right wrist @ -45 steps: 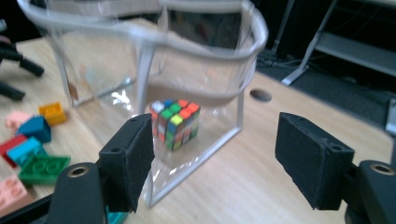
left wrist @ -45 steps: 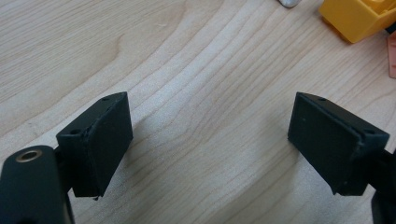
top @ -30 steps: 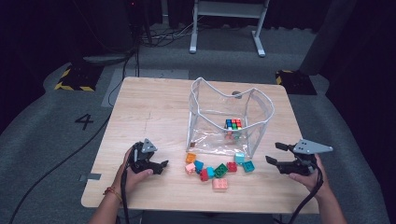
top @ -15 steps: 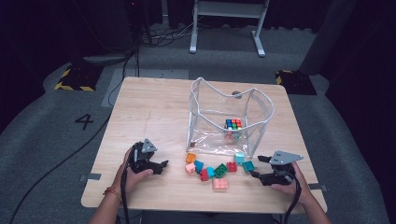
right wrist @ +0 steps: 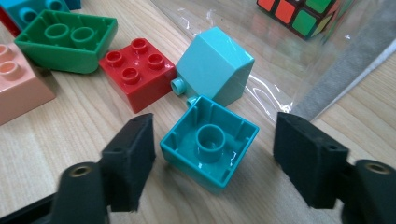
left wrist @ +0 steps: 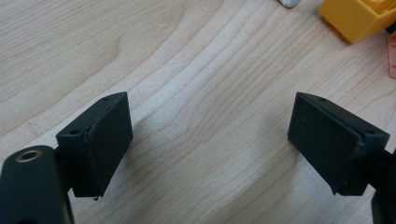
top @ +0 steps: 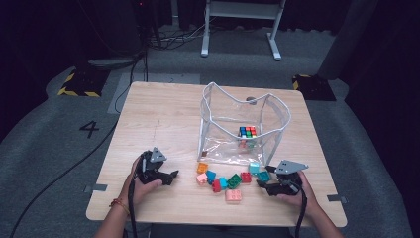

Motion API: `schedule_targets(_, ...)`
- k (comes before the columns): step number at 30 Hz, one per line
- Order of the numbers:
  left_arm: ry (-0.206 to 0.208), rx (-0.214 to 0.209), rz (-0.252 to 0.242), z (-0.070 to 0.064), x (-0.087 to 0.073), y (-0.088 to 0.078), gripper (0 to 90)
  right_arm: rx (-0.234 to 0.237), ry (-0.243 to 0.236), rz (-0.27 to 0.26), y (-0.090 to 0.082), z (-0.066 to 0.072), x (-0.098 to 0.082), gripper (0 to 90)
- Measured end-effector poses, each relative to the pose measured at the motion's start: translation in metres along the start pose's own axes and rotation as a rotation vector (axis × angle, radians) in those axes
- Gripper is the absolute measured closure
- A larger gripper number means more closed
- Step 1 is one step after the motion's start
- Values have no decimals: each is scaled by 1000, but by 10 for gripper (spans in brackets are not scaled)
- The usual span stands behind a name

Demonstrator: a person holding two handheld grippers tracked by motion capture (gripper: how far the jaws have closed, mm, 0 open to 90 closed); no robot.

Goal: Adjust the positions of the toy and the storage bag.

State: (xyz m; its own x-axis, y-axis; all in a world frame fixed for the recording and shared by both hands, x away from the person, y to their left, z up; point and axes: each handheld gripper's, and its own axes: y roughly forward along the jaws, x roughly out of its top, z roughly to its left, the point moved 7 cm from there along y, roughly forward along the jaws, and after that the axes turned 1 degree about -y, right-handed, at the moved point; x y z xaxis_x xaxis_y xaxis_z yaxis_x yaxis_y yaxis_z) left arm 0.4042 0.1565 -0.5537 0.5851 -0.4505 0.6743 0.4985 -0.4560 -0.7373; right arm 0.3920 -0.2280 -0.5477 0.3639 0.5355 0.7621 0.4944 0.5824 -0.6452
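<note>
Wooden table (top: pixel 163 114) carries a clear bag (top: pixel 242 129), mouth up and ready for loading, puzzle cube (top: pixel 247 132) already inside. Your right gripper (right wrist: pixel 212 151) sits low, jaws just closing around the overturned teal brick (right wrist: pixel 210 142), pads not yet touching; it lies just beside the bag's front. Left gripper (left wrist: pixel 208 140) rests apart, empty, over bare wood.

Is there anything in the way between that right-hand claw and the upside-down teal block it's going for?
Nothing visible does. The teal block lies hollow side up between the open jaws of the right gripper, which have just been closing. The left jaw is close to it; the right one stands apart. The red block and pale turquoise block sit just beyond it.
</note>
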Motion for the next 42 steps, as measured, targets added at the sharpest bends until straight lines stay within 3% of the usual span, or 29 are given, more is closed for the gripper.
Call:
schedule_targets(5,6,2,-2,1,0,0,139,18,3,-9,1,3,2,478)
schedule_targets(12,8,3,-4,1,0,0,139,21,21,-6,-5,-2,-3,484)
schedule_targets(18,4,2,-1,0,0,0,139,9,3,-4,-9,-7,-5,484)
schedule_targets(24,8,4,-4,1,1,0,137,-2,21,-5,-14,-12,-8,485)
schedule_targets(26,9,-3,-4,0,1,1,135,-8,48,-22,-18,-18,-7,485)
schedule_targets(32,18,-6,-1,1,1,1,132,-51,65,-52,-32,-31,-4,486)
schedule_targets(37,18,-6,-1,1,1,1,132,-86,110,-96,-47,-46,-2,486)
schedule_targets(42,18,-6,-1,1,1,1,132,-111,111,-104,-56,-53,1,486)
